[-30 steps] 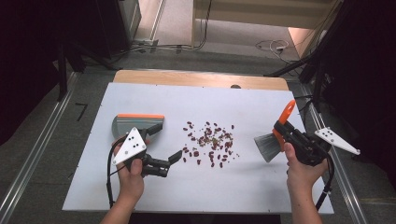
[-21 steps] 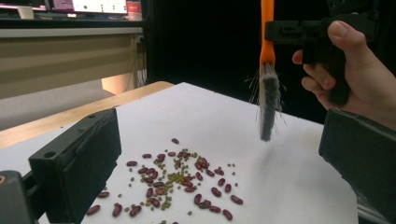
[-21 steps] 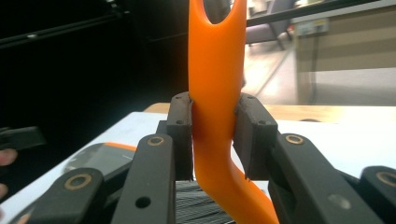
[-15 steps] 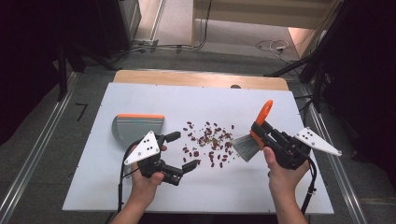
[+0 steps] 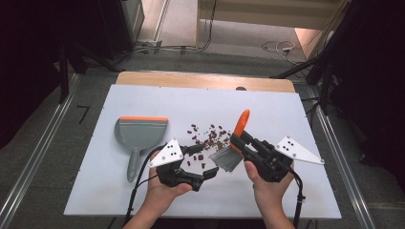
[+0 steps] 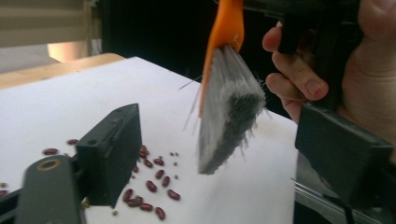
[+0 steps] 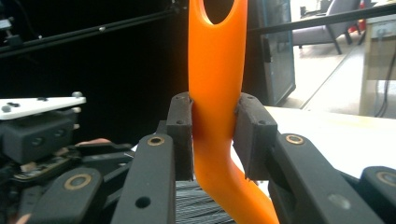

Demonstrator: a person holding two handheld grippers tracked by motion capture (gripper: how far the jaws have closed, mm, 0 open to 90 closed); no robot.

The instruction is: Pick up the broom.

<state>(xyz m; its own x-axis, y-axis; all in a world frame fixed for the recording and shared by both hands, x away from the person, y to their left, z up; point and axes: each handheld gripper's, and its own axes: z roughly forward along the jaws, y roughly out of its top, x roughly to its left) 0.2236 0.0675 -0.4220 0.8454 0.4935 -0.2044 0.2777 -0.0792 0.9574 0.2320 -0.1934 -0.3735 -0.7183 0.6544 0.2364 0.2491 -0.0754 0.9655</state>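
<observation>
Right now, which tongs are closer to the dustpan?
Left. The left tongs are just right of the dustpan, near its handle. The right tongs, shut on the brush, are farther right, across the beans.

A white rectangular board (image 5: 143, 100) covers the tabletop, and a strip of light wooden table edge (image 5: 200, 80) shows beyond its far side. A small dark round mark (image 5: 241, 88) sits at that far border. Grey floor (image 5: 47, 143) flanks the table, with metal rails (image 5: 28, 176) running along both sides. Beyond the table, thin dark cables (image 5: 167, 47) trail over the floor, and a white cable (image 5: 279, 46) lies coiled on a lighter, sunlit patch. An office chair (image 7: 322, 30) stands in a bright room in the right gripper view.
</observation>
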